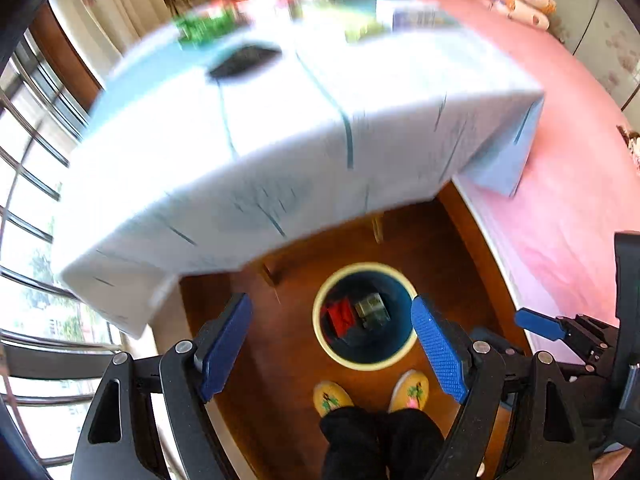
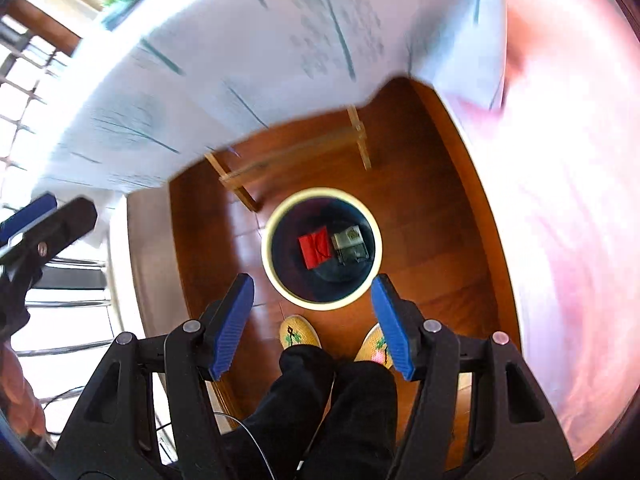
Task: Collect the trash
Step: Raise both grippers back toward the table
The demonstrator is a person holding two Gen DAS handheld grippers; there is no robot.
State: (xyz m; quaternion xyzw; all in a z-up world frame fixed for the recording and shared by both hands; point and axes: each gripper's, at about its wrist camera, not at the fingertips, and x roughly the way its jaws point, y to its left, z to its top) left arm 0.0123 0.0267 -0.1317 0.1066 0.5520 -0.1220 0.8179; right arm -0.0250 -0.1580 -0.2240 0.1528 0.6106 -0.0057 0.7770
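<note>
— Both hand-held grippers, left [image 1: 332,344] and right [image 2: 312,324], hang spread and empty above the trash bin [image 2: 276,280].

— Remaining trash?

— Up on the desk [image 1: 280,120], far edge: blurred green wrapper [image 1: 204,28], nearer the left gripper. Open floor [image 2: 420,220]; the tablecloth hem overhangs the path.

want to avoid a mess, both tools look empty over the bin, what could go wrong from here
1. The table is blurred, so reaching for its far clutter now could miss or knock things.
2. The bin stands right by the person's slippers; a step could tip it.
3. The hanging tablecloth could snag the left tool or right tool.
</note>
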